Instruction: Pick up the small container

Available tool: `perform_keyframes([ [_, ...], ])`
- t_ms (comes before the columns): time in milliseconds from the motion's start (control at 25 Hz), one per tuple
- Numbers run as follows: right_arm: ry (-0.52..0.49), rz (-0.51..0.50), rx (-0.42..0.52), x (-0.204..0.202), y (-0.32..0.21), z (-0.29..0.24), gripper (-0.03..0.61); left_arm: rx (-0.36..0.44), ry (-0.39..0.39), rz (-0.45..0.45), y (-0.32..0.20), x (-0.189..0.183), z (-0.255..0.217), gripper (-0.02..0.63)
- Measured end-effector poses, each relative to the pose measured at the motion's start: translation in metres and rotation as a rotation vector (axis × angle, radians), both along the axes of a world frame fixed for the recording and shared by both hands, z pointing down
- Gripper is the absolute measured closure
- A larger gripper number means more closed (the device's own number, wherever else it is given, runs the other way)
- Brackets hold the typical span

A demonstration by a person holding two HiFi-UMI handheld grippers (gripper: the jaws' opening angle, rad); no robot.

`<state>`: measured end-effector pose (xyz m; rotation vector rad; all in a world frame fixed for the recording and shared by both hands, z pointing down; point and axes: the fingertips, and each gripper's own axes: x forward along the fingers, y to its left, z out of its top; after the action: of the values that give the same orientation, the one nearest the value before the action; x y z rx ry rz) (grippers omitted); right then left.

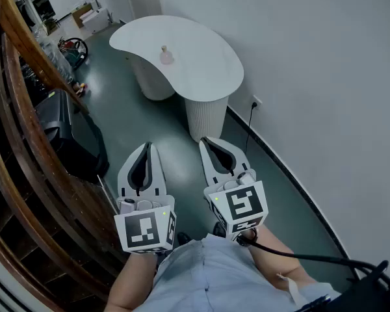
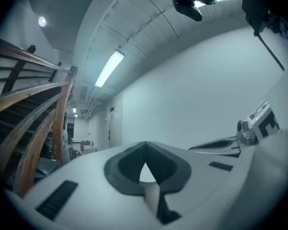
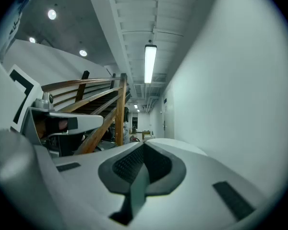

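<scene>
I have both claws drawn in low, close to the body, side by side and apart from each other. My left gripper (image 1: 145, 147) is clenched: in the left gripper view its two jaws meet at the tips, with only a small gap behind them through which pale background shows, and there is nothing between them. My right gripper (image 1: 206, 140) is clenched too, and the right gripper view shows its dark ribbed pads pressed together on nothing. Both point forward over the dark floor (image 1: 133, 119).

The small container (image 1: 166, 55) stands upright on the white curved table (image 1: 208, 70), near the middle of the top. It is pale pink with a narrower top, and it is too small in the head view for me to make out more. It is well apart from both claws, ahead of them, with bare floor in between. The table stands against the white wall (image 1: 325, 77) on my right, where a cord hangs from a socket (image 1: 255, 102).

A wooden stair railing (image 1: 26, 129) sweeps down my left side. A black cable (image 1: 299, 257) trails from the right gripper across the forearm
</scene>
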<state>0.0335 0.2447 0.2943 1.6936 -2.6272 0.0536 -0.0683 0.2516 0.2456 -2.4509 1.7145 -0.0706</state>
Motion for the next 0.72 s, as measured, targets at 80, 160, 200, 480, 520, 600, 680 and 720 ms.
perform_keyframes([
  [80, -0.004, 0.000, 0.001, 0.006, 0.000, 0.000, 0.578, 0.002, -0.004, -0.001, 0.000, 0.006, 0.000, 0.615],
  [160, -0.006, 0.000, 0.004, 0.013, -0.001, 0.000, 0.578, 0.002, -0.007, -0.002, 0.001, 0.012, 0.000, 0.615],
  [200, -0.007, 0.000, 0.005, 0.016, 0.000, 0.001, 0.578, 0.000, -0.009, -0.004, 0.001, 0.015, 0.001, 0.615],
  [480, -0.045, -0.034, 0.015, 0.033, -0.002, 0.004, 0.577, -0.008, -0.029, -0.036, 0.002, 0.032, 0.008, 0.615],
  [520, -0.050, -0.045, 0.021, 0.034, -0.002, 0.004, 0.577, -0.010, -0.033, -0.043, 0.003, 0.034, 0.009, 0.615],
  [600, -0.057, -0.066, 0.031, 0.035, -0.003, 0.005, 0.577, -0.011, -0.045, -0.063, 0.005, 0.036, 0.011, 0.615],
  [680, -0.065, -0.072, 0.007, 0.038, -0.005, 0.010, 0.577, -0.013, -0.058, -0.086, 0.008, 0.037, 0.013, 0.615],
  [720, -0.066, -0.068, -0.008, 0.041, -0.007, 0.014, 0.577, -0.016, -0.065, -0.096, 0.008, 0.037, 0.013, 0.615],
])
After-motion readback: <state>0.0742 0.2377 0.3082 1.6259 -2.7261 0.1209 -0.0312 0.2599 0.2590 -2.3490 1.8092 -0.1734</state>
